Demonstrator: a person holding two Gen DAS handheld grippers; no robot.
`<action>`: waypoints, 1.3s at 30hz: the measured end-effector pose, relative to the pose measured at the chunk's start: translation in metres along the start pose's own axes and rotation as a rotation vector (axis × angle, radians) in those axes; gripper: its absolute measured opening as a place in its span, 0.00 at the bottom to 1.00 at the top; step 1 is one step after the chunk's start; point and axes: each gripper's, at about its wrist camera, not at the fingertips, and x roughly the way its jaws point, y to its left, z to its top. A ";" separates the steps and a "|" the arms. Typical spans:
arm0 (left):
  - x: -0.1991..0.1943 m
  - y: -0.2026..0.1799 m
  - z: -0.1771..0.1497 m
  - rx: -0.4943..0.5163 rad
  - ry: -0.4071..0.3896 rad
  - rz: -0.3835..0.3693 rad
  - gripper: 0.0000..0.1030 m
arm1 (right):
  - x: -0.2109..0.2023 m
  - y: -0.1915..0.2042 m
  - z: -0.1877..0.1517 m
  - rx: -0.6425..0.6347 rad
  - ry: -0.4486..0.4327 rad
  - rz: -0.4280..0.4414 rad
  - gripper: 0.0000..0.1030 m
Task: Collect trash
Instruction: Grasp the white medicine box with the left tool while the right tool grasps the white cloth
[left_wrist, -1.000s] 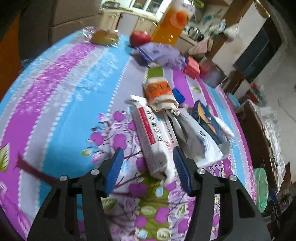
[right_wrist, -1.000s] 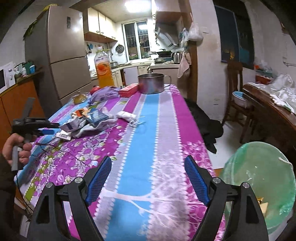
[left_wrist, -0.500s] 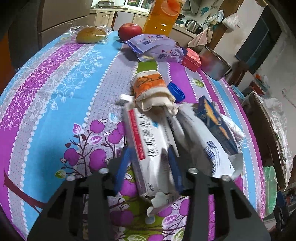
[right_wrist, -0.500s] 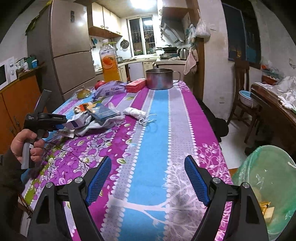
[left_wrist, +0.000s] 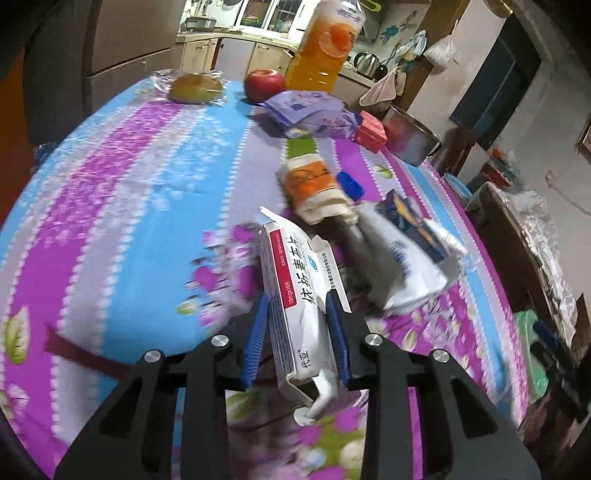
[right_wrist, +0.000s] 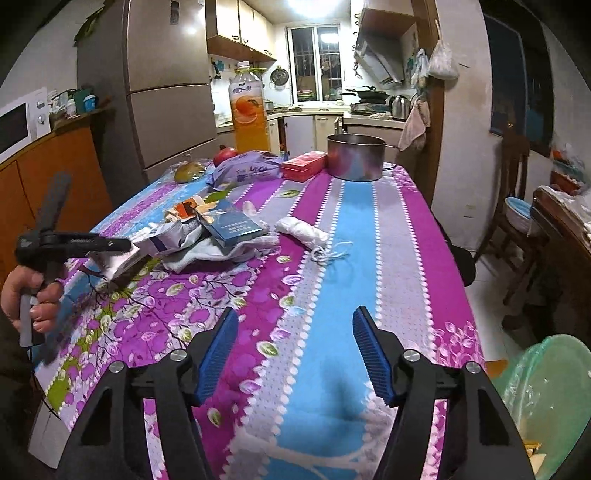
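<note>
Left fingers grip a white box of trash over the table (right_wrist: 369, 258); right fingers gape with nothing between them.

Beyond the right gripper's (right_wrist: 295, 350) fingers stretches the striped, flowered table, and just to their right, off the table edge, stands a green bag-lined bin (right_wrist: 546, 398). The right fingers have just been closing a little yet stand well apart over bare cloth. The left gripper (left_wrist: 297, 332) has just been closing too: its blue fingers (left_wrist: 255, 339) press both sides of the white box (left_wrist: 299, 299), whose torn flap hangs near the finger bases. Just ahead and right of those fingers lies a heap of wrappers (left_wrist: 399, 258), and beyond it an orange carton (left_wrist: 310, 181) and a blue cap (left_wrist: 349, 184).
</note>
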 end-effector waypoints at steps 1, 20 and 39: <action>-0.004 0.004 -0.003 0.014 0.007 0.002 0.30 | 0.002 0.003 0.001 -0.005 0.001 0.007 0.64; 0.020 -0.007 -0.012 0.267 0.043 0.324 0.60 | 0.042 0.038 0.029 -0.128 0.022 0.045 0.71; 0.015 -0.002 -0.014 0.233 0.020 0.265 0.45 | 0.207 0.005 0.107 -0.422 0.294 0.060 0.53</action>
